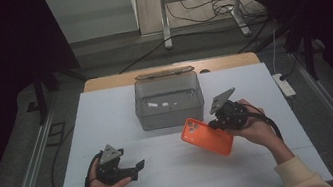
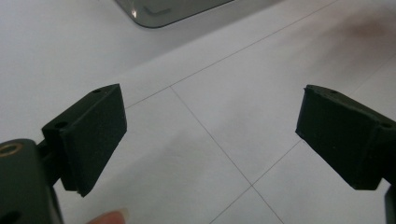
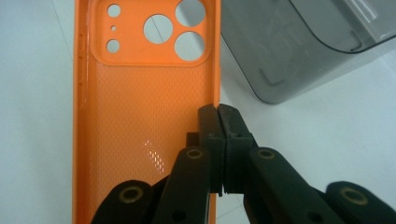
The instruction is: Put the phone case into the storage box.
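Observation:
An orange phone case (image 1: 207,136) hangs tilted above the white table, just in front of the clear grey box (image 1: 169,102). My right gripper (image 1: 219,122) is shut on the case's side wall. In the right gripper view the jaws pinch the right edge of the case (image 3: 140,102), whose inner face and camera holes show, with the box (image 3: 299,46) beyond. My left gripper (image 1: 138,166) sits low at the front left of the table, held in a hand. Its pads (image 2: 95,135) stand wide apart, with bare table between them.
The white table top (image 1: 107,118) spreads around the box. A wooden strip (image 1: 102,82) runs along the table's far edge. A white power strip (image 1: 284,84) lies on the floor to the right. Metal stand legs and cables (image 1: 202,12) are beyond the table.

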A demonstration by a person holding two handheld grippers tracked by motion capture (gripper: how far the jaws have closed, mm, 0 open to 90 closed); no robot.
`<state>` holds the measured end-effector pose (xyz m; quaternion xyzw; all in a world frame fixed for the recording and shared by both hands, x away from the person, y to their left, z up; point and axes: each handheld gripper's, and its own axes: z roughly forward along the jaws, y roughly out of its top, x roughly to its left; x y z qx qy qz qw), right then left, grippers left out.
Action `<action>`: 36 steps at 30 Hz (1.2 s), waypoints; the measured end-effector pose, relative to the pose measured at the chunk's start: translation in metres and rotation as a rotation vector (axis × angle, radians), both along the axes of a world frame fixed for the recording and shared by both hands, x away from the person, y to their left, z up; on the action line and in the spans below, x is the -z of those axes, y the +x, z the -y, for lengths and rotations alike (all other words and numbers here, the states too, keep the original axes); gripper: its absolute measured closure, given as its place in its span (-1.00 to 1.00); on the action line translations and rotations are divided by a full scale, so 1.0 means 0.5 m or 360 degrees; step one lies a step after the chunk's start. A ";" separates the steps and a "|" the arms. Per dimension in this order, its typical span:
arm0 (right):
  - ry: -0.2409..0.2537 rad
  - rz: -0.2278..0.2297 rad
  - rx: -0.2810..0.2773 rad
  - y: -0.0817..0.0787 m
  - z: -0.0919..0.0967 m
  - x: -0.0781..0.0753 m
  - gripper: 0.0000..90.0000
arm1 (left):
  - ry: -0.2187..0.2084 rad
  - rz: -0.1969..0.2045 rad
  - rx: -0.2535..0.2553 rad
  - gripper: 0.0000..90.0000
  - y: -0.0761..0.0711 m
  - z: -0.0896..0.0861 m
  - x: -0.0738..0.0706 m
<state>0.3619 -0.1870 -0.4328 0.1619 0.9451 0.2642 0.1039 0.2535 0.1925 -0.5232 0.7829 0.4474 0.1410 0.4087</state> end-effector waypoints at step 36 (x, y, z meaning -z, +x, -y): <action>-0.0017 0.0019 -0.0043 -0.017 -0.039 0.005 0.98 | -0.0081 -0.0012 0.0056 -0.79 0.000 0.016 -0.036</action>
